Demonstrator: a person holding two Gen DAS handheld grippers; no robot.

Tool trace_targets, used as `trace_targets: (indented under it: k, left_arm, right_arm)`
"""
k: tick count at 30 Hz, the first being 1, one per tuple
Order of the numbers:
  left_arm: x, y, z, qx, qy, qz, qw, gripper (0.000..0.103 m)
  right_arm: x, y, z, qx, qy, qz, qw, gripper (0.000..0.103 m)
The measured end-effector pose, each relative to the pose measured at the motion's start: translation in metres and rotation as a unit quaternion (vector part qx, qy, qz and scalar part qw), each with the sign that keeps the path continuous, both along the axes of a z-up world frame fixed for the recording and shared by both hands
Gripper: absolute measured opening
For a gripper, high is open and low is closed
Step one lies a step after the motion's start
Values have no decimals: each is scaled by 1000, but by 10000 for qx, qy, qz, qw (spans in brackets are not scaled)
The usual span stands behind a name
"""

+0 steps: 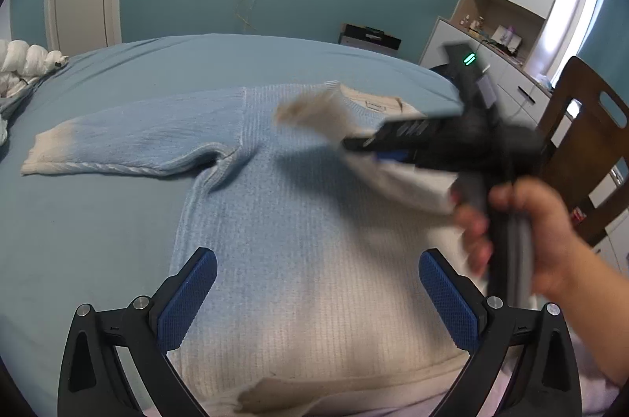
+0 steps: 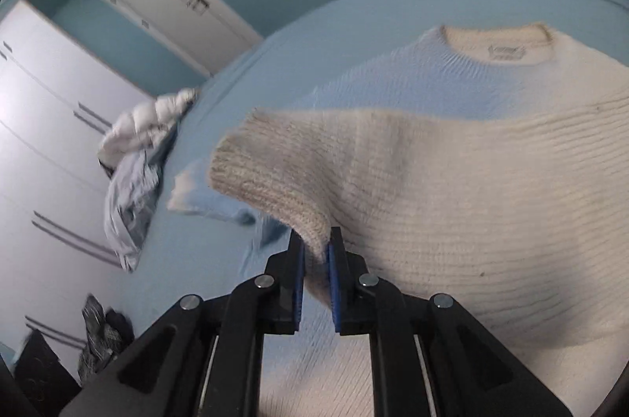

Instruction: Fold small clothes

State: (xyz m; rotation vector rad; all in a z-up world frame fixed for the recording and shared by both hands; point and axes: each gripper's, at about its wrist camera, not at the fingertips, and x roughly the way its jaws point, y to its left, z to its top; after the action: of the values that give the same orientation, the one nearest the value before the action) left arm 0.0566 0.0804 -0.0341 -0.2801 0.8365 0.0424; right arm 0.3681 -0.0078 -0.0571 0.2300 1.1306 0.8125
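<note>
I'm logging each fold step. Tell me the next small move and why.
Probably carry the sleeve cuff a little further across the sweater chest and lay it down flat. The right gripper is shut on the cuff and holds it lifted above the body, while the left gripper hangs open over the lower part and the other sleeve lies spread on the bed.

My left wrist camera looks forward and down from the hem of the sweater toward the far wall. My right wrist camera sits close above it, tilted, facing the door. Both views share the sweater and bed.
</note>
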Motion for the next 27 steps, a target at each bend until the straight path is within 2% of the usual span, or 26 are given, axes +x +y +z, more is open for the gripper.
trace_targets:
  k: [1,2,3,4,5,7,8,9,11,13,14,16,19,20,21,22,23,24,25,26,27]
  left_arm:
    - [0,1,0,-15,2,3,10000,103]
    - [0,0,-1,-16,4,8,10000,103]
    - [0,0,-1,-6,9,16,10000,103]
    - [0,-1,-2,4,14,18,10000,103]
    - [0,-1,-3,10,22,7,10000,103]
    - [2,-1,-4,1,39,-13,10000,103]
    - [2,-1,-4,-19,38,-20,10000,103]
    - [2,-1,-4,-38,31,-27,10000,103]
    - [2,-1,-4,-53,29,-39,10000,103]
    - [2,-1,-4,-72,22,-66,9999,103]
    - [1,-2,-4,-89,4,-95,9999,103]
    - [1,-3,-4,-97,-25,-151,9998,103]
    - [2,-7,-3,12,-23,-224,9997,103]
    - [2,-9,-4,96,-3,-252,9996,103]
    - [3,-11,-4,200,20,-265,9994,103]
    - [4,-11,-4,275,31,-263,9993,103]
    - [5,-13,-5,353,42,-248,9991,103]
    - [6,-13,-5,404,49,-228,9989,103]
    - [6,-13,-5,426,50,-210,9989,103]
    - [7,-12,-5,438,41,-180,9989,103]
    - [7,-11,-5,439,25,-146,9989,103]
  right_arm:
    - [7,4,-7,-131,-11,17,9999,21]
    - [6,21,-17,-328,32,23,9995,46]
    - [4,32,-23,-441,232,73,9987,77]
    - [3,31,-35,-453,547,91,9974,84]
    - [3,33,-37,-418,688,66,9967,84]
    - [10,26,-23,-417,739,-25,9964,84]
    - [12,13,-14,-455,575,-159,9972,84]
    - [7,8,12,-512,365,-340,9974,84]
    - [12,-32,28,-952,-246,-953,9906,84]
    - [23,-76,30,-1665,-624,-1602,9709,84]
    - [31,-103,26,-2082,-681,-1920,9566,84]
    - [46,-146,13,-2610,-408,-2322,9361,84]
    - [64,-196,-14,-3048,24,-2518,9185,84]
    - [69,-219,-25,-3185,175,-2677,9092,78]
    - [72,-242,-29,-2945,276,-2881,9108,77]
    - [71,-263,-27,-2417,278,-3160,9171,73]
    - [64,-287,-20,-1808,219,-3657,9127,59]
    - [60,-300,-17,-1540,259,-3987,9037,47]
    - [58,-307,-16,-1402,368,-4163,8976,46]
    - [59,-306,-13,-1448,438,-4130,8981,46]
    - [61,-298,-5,-1701,449,-3998,8996,48]
